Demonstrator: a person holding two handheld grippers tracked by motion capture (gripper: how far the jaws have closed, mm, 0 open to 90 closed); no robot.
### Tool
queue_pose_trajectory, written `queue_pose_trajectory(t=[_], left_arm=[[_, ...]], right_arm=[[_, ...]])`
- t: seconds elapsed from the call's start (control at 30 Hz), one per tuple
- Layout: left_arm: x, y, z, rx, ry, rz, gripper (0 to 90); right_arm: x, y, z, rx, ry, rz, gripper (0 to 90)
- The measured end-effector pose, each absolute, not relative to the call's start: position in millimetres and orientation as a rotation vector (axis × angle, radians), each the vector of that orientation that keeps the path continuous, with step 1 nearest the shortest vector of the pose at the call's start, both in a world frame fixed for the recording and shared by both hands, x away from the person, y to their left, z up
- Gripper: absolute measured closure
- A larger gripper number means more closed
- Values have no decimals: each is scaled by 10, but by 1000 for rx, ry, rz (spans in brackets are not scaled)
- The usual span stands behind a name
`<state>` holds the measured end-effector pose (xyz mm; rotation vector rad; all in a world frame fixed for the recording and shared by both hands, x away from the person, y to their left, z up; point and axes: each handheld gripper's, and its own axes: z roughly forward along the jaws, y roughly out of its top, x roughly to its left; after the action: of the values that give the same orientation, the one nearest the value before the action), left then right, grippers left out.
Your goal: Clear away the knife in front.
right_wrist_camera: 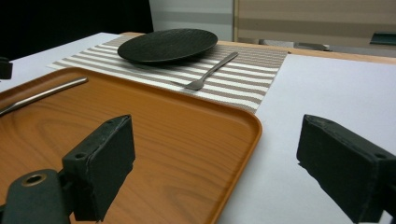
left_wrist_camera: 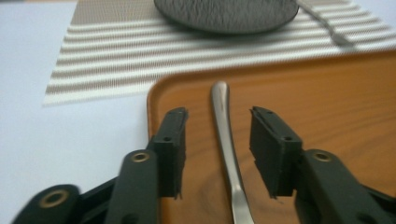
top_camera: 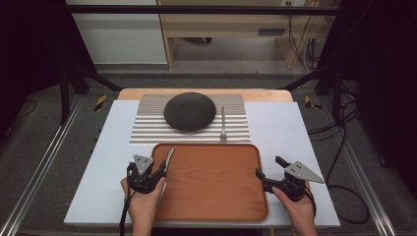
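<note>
Hands come in from the near edge of the table, one on each side of the wooden tray [top_camera: 211, 196]. The left gripper [top_camera: 158, 172] lies low over the left edge of the tray and points away from the person, a little tilted to the right. Its jaws stand partly apart, with the handle of one metal utensil [left_wrist_camera: 225, 135] between them; the pads do not press on it, there is a gap on both sides. This utensil lies on the tray, along its left edge, and its head is hidden, so I cannot tell what kind it is. The right gripper [top_camera: 270, 166] is just beside the right edge of the tray, pointing toward the left, and its jaws are wide apart with nothing between them. Beyond the tray lies one striped placemat [top_camera: 147, 130]. On it stand one dark round plate [top_camera: 190, 111] and, right of the plate, one fork [top_camera: 223, 123].
</note>
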<state>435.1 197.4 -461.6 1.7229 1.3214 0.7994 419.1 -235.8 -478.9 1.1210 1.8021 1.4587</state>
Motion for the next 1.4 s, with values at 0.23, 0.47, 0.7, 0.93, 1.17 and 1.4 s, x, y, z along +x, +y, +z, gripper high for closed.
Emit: queue_pose_trajectory(t=[0.23,0.47,0.7,0.93,1.17,1.4], left_arm=[[4372,2259,-4631,1631,1258,855,469],[4365,2427,-4590,1604,1166,891,386],[4391,2698,-4602,1537,1145,891,223],[4386,2902,-4640,1478,1117,879,93],[4372,2987,-4699,1464,1117,834,53],[4398,2968,-4726,1471,1114,736,40]], right_arm=[[4192,-2364,-4785,1138,1795,1435,111],[4214,-2293,-4786,1138,1802,1399,108],[4362,-2245,-4689,1212,1773,1394,106],[4492,-2253,-4523,1242,1745,1376,106],[4531,-2235,-4286,1223,1765,1379,104],[4492,-2251,-3930,1200,1794,1352,93]])
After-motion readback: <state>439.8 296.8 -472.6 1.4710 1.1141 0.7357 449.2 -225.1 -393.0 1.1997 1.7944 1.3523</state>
